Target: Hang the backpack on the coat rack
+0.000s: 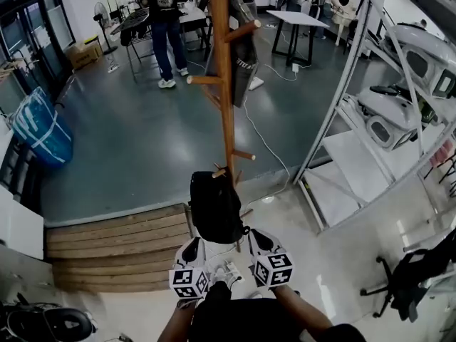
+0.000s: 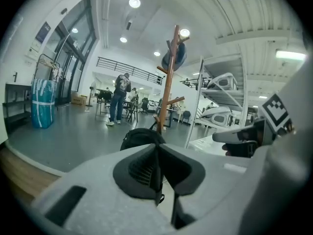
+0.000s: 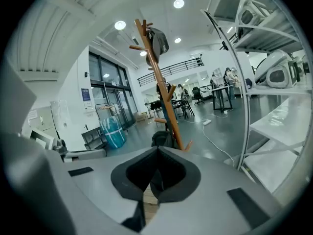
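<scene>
The black backpack [image 1: 214, 209] hangs against the wooden coat rack [image 1: 225, 84] from a low peg [image 1: 219, 171], just past my two grippers. My left gripper [image 1: 193, 242] and right gripper [image 1: 256, 236] are side by side below it, apart from it. In the left gripper view the left gripper [image 2: 157, 149] is shut with nothing between its pads, and the backpack [image 2: 139, 137] and rack [image 2: 168, 92] stand ahead. The right gripper [image 3: 157, 152] is likewise shut and empty, with the backpack [image 3: 161, 138] at the foot of the rack [image 3: 155, 82].
A dark bag [image 1: 244, 41] hangs higher on the rack. Metal shelving [image 1: 356, 70] with white devices stands at the right. Wooden steps [image 1: 114, 244] lie at the left, a blue bag [image 1: 39, 130] beyond. A person [image 1: 165, 27] stands at the back. A cable [image 1: 267, 144] runs across the floor.
</scene>
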Available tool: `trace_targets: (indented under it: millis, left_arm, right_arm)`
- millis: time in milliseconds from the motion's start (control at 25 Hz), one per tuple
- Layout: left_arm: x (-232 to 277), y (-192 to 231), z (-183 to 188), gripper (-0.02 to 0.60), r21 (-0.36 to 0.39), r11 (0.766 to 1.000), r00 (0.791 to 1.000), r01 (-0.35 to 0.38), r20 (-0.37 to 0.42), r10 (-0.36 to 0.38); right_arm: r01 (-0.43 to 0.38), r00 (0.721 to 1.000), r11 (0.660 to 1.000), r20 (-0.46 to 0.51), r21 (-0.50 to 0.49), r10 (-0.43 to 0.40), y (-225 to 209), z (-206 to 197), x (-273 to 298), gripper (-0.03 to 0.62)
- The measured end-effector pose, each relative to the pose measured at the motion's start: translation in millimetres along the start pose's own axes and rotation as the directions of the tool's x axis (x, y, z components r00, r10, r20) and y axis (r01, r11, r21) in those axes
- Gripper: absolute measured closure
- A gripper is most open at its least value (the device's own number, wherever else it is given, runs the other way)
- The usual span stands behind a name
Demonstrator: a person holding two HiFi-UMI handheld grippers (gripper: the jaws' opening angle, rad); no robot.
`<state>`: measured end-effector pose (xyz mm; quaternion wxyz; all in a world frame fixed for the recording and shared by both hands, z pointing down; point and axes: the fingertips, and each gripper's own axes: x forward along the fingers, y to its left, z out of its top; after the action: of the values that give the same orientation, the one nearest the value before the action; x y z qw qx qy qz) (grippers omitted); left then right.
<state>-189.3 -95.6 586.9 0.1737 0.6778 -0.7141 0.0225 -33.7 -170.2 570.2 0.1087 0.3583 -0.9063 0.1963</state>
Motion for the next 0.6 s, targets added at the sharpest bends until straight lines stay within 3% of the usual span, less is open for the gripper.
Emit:
trace_targets:
  millis: [360, 600]
  left_arm:
    - [-62, -44, 25, 0.549, 0.001, 1.0, 0.993, -0.02, 0.117, 0.02]
    - [-75, -59, 15, 0.549, -0.012, 0.999, 0.993, -0.032, 0.114, 0.033]
  right_arm:
    - [-0.12, 0.991, 0.993, 0.057, -0.017, 0.12, 39, 3, -55, 0.583]
    - [-0.136, 0.99, 0.99, 0.029, -0.02, 0.137, 46, -15, -74, 0.583]
